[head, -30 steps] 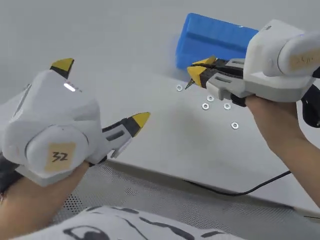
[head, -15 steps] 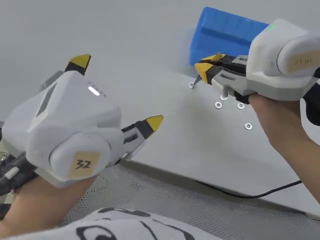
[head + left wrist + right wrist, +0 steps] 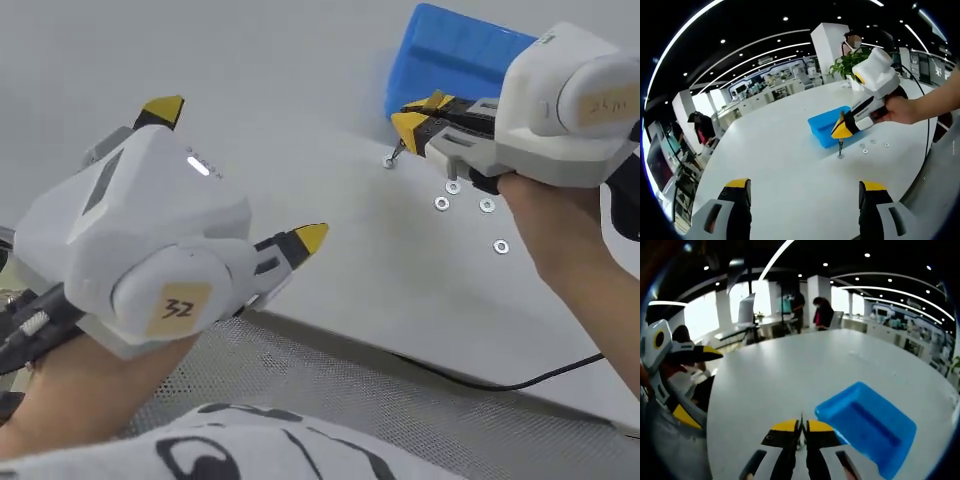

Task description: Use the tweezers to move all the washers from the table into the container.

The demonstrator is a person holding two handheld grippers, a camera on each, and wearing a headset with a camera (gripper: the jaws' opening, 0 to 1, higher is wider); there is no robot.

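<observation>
My right gripper (image 3: 414, 122) is shut on thin tweezers (image 3: 397, 148), tip pointing down at a small washer (image 3: 388, 162) on the white table (image 3: 330, 200), just in front of the blue container (image 3: 460, 55). Whether the tip grips that washer I cannot tell. Several more washers (image 3: 441, 203) lie to its right. In the left gripper view, the tweezers (image 3: 840, 146) stand over the washer (image 3: 840, 156) beside the container (image 3: 826, 127). My left gripper (image 3: 237, 172) hangs open and empty at the near left, jaws wide (image 3: 805, 186). The right gripper view shows shut jaws (image 3: 801, 426) by the container (image 3: 867, 427).
A black cable (image 3: 500, 382) runs along the table's front edge at the right. Below that edge is a perforated grey surface (image 3: 300, 370). People and desks stand far off in the room behind the table.
The tweezers' tip has closed the small gap to the washer by the container. The head camera has shifted; the left gripper stays open.
</observation>
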